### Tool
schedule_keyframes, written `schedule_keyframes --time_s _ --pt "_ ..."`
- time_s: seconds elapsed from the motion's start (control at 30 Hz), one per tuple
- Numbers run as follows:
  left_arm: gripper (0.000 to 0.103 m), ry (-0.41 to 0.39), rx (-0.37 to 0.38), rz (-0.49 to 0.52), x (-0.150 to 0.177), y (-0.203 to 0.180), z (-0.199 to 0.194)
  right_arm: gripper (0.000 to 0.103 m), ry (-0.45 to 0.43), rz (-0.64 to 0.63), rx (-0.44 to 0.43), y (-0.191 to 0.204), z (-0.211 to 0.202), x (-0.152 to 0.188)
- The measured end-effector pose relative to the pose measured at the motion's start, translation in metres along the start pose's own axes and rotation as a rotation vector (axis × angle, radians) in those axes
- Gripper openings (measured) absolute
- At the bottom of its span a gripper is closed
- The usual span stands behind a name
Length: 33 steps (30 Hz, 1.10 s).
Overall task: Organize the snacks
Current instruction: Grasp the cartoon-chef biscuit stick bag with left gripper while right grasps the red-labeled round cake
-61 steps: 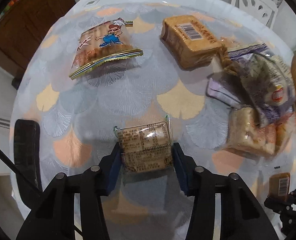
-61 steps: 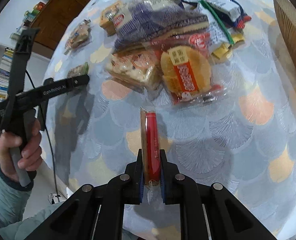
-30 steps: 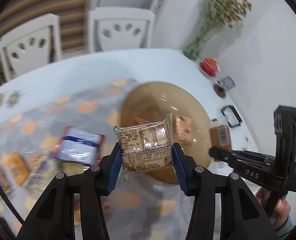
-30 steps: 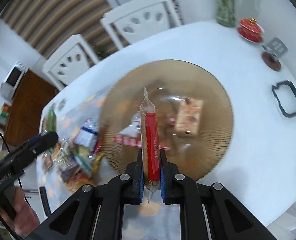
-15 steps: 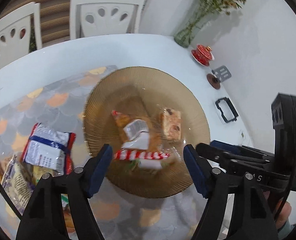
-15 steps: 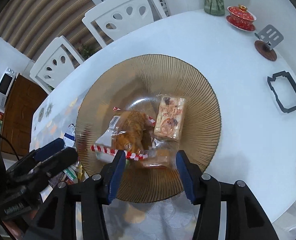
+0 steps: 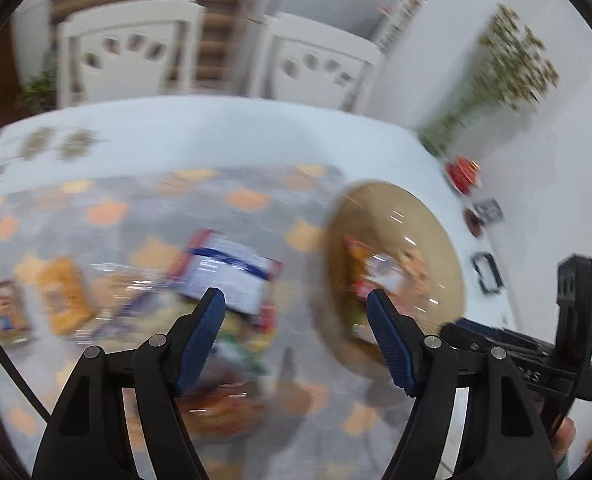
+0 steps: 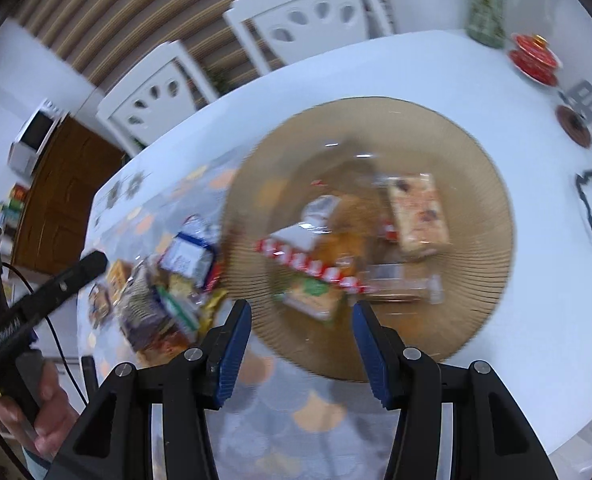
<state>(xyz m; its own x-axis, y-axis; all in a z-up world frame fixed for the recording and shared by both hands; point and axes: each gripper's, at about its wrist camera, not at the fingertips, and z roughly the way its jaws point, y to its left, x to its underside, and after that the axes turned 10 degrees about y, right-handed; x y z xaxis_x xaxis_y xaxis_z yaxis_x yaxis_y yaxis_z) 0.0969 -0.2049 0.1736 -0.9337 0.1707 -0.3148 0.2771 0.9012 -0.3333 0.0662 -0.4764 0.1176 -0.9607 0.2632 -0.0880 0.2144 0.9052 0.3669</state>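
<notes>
Now both your tongs — left (image 7: 296, 312) and right (image 8: 302, 322) — gape empty above the tabletop (image 8: 436, 68), snacks (image 8: 416, 212) in the plate (image 8: 484, 280).

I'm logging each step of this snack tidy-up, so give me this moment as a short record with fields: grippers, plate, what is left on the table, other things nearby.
left gripper: open, nothing between the jaws
right gripper: open, nothing between the jaws
plate: amber ribbed glass, on the white table
in the plate: several wrapped snacks, among them a red-and-white striped pack and a pale biscuit pack
left on the table: a pile of packets beside the plate, on the patterned cloth; a blue-and-white bag on top
nearby: red lidded cup, two white chairs
image quality: blurred
</notes>
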Motion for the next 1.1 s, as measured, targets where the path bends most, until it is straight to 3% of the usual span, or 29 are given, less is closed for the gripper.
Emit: schedule_keyframes --time_s 0.27,0.53,0.63,0.83,0.97,1.1 --pt "0.072 -0.104 -0.135 -0.165 0.013 0.096 -0.055 0.051 0.048 -0.112 -0.053 0.066 0.024 0.007" --pt "0.072 -0.085 -0.216 -0.326 0.041 0.178 -0.064 0.051 0.150 -0.218 -0.060 0.125 0.071 0.026" --pt "0.072 -0.069 -0.243 -0.360 0.051 0.207 -0.063 0.051 0.180 -0.242 -0.046 0.136 0.085 0.036" --pt "0.072 0.037 -0.257 -0.352 0.056 0.257 -0.037 0.051 0.235 -0.263 -0.003 0.147 0.112 0.047" --pt "0.072 0.087 -0.169 -0.421 0.052 0.289 -0.009 0.051 0.249 -0.254 0.031 0.152 0.126 0.046" --pt "0.074 0.136 -0.220 -0.392 0.041 0.293 0.019 0.051 0.244 -0.240 0.035 0.153 0.136 0.044"
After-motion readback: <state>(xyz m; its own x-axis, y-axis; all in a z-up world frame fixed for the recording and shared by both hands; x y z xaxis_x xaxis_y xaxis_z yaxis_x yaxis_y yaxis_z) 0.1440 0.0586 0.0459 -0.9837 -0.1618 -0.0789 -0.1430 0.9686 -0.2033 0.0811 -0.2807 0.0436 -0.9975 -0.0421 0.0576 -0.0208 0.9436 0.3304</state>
